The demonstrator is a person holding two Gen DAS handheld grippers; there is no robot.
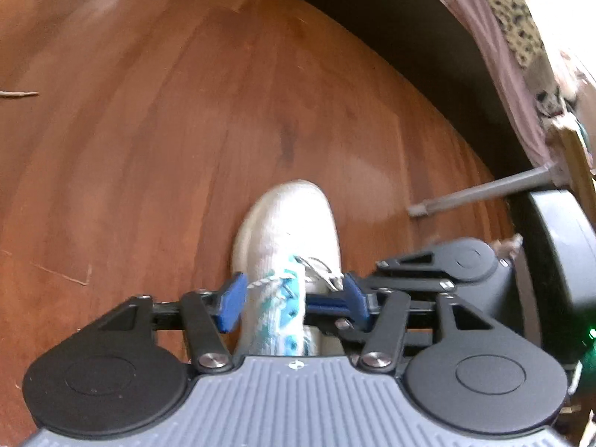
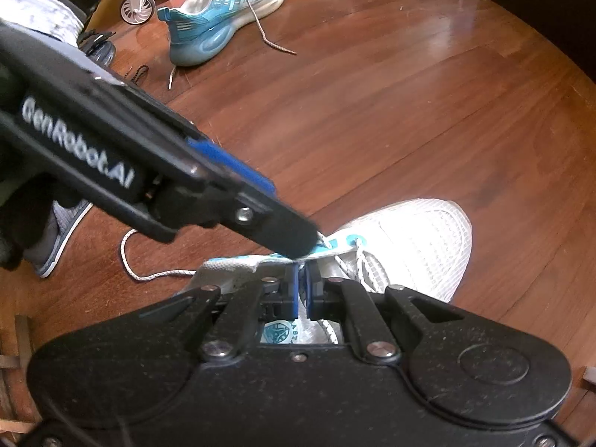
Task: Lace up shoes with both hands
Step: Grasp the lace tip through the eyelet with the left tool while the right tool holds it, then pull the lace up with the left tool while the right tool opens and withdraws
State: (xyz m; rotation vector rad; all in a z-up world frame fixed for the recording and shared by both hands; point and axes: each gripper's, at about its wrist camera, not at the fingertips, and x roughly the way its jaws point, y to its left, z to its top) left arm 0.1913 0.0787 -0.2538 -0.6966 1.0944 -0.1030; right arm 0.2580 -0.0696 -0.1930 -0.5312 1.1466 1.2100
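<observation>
Our left gripper (image 1: 294,301) straddles the white shoe (image 1: 294,216) along its toe-pointing length with jaws wide, while our right gripper (image 2: 301,287) pinches the lace (image 2: 357,257) shut at the eyelets.

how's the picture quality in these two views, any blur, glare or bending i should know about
Left wrist view: soft all over, the white shoe and its laces smeared between the open left gripper, the floor planks bowed by the fisheye. Right wrist view: sharper, with window glare on the floor toward the top right, the left gripper's near body slightly blurred, the second shoe clear but small.
</observation>
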